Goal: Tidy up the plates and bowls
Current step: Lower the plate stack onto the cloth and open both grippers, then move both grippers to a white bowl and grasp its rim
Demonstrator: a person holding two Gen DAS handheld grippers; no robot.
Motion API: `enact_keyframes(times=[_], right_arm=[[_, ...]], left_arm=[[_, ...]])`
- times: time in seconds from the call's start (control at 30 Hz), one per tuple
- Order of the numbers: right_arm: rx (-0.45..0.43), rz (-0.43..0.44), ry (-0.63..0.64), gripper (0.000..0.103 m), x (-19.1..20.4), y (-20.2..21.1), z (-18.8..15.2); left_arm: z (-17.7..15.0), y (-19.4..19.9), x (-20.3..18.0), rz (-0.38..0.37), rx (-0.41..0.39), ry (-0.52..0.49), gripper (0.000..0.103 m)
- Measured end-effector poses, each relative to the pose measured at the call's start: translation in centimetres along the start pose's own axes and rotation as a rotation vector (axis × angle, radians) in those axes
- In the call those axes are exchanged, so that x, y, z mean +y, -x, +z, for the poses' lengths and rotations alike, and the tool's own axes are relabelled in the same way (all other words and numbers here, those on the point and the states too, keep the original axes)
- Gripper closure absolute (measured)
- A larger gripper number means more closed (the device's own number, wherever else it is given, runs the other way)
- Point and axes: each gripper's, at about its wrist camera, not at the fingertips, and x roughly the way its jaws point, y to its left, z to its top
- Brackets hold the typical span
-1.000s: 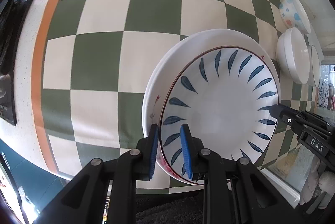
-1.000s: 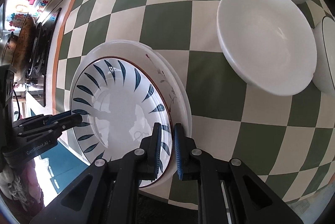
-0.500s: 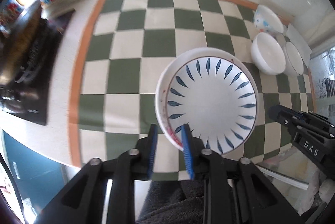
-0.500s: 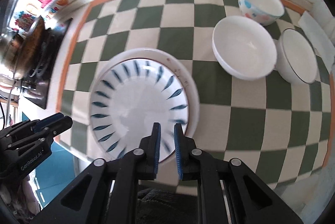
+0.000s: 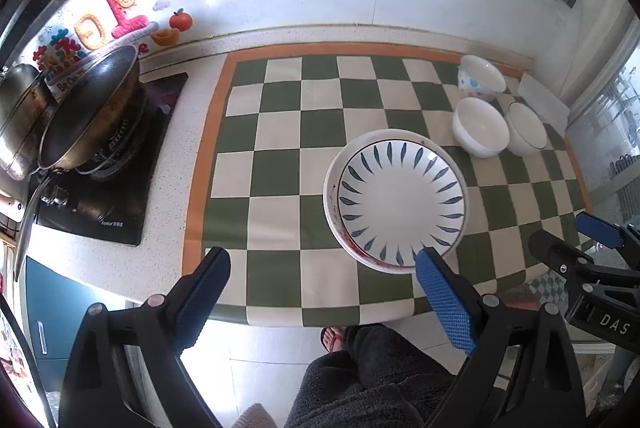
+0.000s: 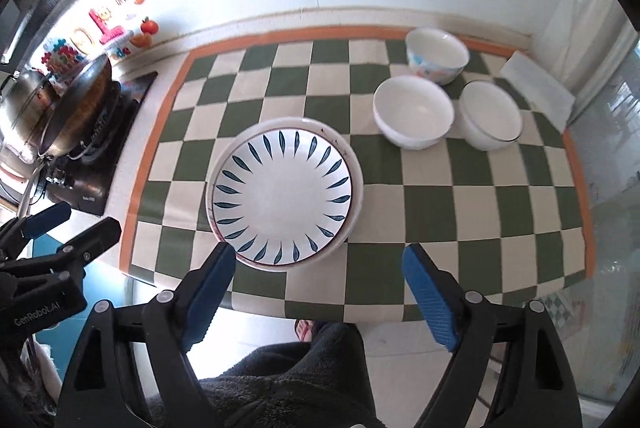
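Under the leaf-patterned plate [image 5: 401, 201], a second plate [image 5: 330, 187] – mostly hidden, both tools just spread wide, left [image 5: 322, 268], right [image 6: 319, 266] – nothing between.

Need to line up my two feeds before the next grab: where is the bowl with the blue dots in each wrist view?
Left wrist: the blue-dotted bowl sits upper right, at the mat's far edge.
Right wrist: the same bowl is upper right of centre.
Shared landmark: the plain white bowl just in front of it.

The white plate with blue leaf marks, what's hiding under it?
Under the white plate with blue leaf marks sits another white plate; only its rim shows, with small reddish marks. Its middle is covered, so any pattern there stays hidden.
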Motion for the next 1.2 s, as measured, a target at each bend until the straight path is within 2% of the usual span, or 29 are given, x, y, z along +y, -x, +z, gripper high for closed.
enact_keyframes(times=[0.3,0.53,0.6,0.73,0.83,0.93,1.0,1.1,1.2], right_arm=[[-0.068,0.019,-0.008,0.011,0.5,4.9,-2.1],[-0.101,0.046,0.006,0.011,0.6,7.1,-2.0],[-0.114,0.077,-0.001,0.01,0.1,7.4,-1.7],[-0.149,0.197,-0.051,0.01,-2.8,6.5,-0.2],[-0.156,0.218,-0.116,0.01,-6.3,5.1,1.4],[-0.153,0.193,-0.203,0.01,-11.5,2.9,3.6],[-0.11,0.212,-0.273,0.01,-15.2,0.6,5.4],[0.011,0.296,-0.358,0.01,-19.9,-4.1,8.2],[0.092,0.338,-0.38,0.011,-22.7,-8.7,10.3]], left_arm=[[-1.6,3.5,-0.8,-0.011,-0.053,-0.012,0.006],[-0.8,4.7,-1.3,-0.025,-0.08,0.01,0.006],[-0.1,4.5,-1.8,-0.029,-0.095,0.012,0.006],[2.1,3.4,-3.4,-0.054,-0.114,0.025,0.006],[4.6,1.6,-5.4,-0.079,-0.117,0.028,0.006],[7.8,-1.9,-7.6,-0.117,-0.061,0.045,0.006],[10.0,-5.0,-9.0,-0.143,0.003,0.071,0.006],[13.0,-10.0,-11.1,-0.2,0.098,0.109,0.006],[15.2,-14.5,-13.6,-0.222,0.179,0.117,0.009]])
